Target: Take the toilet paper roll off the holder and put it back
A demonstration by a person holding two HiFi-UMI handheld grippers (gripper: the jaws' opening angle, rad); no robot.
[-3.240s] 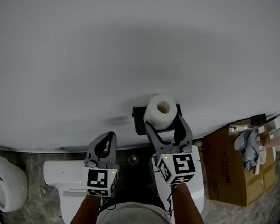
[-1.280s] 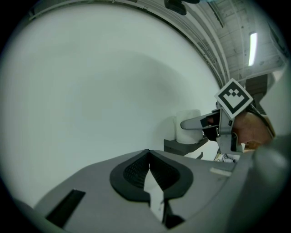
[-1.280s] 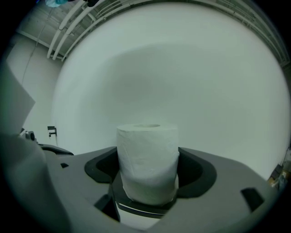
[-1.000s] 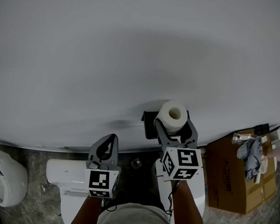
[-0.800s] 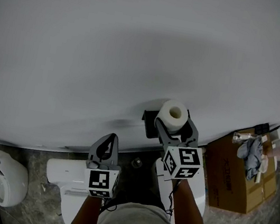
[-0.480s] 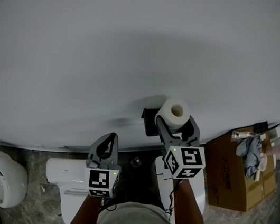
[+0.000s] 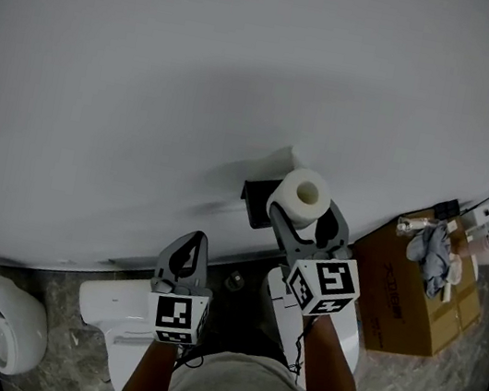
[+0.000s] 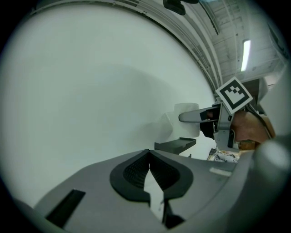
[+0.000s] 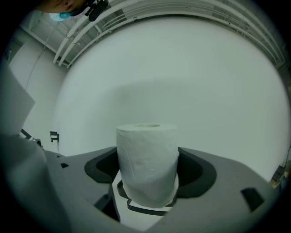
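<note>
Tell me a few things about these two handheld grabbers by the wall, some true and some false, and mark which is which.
1. The right gripper clamps the white toilet paper roll in its jaws. True.
2. The left gripper holds a second roll. False: its jaws are together with nothing between them.
3. The roll lies on its side. False: it stands upright, hollow core on top.
4. A brown cardboard box sits on the floor to the person's right. True.

Your head view is dim and grey: a soft shadow sits on the wall [image 7: 157, 53] just above centre, and the corners curve away. Both gripper views bulge fisheye-style inside black rims. A ceiling light strip [image 8: 246, 54] glares at the upper right of the left gripper view.
</note>
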